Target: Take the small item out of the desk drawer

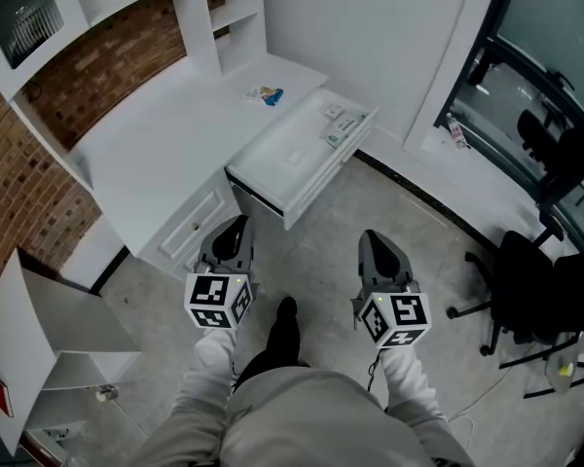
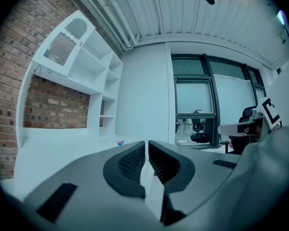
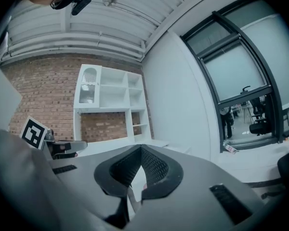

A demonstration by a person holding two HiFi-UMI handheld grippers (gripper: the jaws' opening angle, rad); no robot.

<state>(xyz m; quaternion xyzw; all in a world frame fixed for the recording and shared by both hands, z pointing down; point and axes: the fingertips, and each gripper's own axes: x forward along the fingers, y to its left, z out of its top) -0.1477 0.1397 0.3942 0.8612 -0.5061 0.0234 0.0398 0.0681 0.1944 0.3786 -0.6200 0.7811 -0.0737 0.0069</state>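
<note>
Head view shows the white desk with its drawer pulled well out, so the opening step looks done. The left gripper and right gripper are both low and near the person's body, short of the drawer front and touching nothing. In the left gripper view the left gripper's jaws are pressed together with nothing between them, and the right gripper view shows the same for the right gripper. A few small pale things lie at the far right end of the drawer. A small colourful thing lies on the desktop just behind the drawer. I cannot tell which of these is the item meant. If the item is in the drawer, the reach seems not yet begun. The next move would need one gripper carried forward over the drawer's right end, jaws opened, tipped down and closed on one flat piece lying on the drawer floor.
</note>
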